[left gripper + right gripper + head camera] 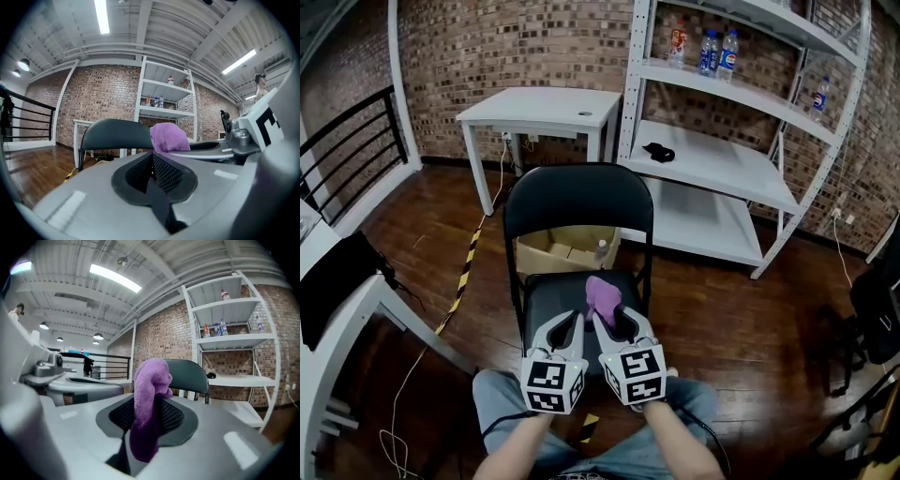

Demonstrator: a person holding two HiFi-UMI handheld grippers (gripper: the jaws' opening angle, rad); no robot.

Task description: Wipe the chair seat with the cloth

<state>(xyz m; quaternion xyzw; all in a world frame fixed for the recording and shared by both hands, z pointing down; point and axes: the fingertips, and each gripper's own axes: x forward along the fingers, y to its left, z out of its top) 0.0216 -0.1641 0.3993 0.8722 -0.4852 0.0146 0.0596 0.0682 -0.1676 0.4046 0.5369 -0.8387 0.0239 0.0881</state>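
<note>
A black folding chair stands in front of me, its seat (546, 300) under both grippers and its backrest (577, 199) beyond them. My right gripper (607, 317) is shut on a purple cloth (602, 296), which sticks up from the jaws over the seat. In the right gripper view the cloth (147, 404) hangs pinched between the pads. My left gripper (566, 325) is just left of it, shut with nothing between its jaws. From the left gripper view the cloth (168, 137) shows to the right, with the chair backrest (115, 133) behind.
A cardboard box (565, 248) sits on the floor behind the chair. A white table (542, 108) stands at the back left and a white shelf rack (727, 159) with bottles at the back right. A white desk edge (337, 309) with black fabric lies at my left.
</note>
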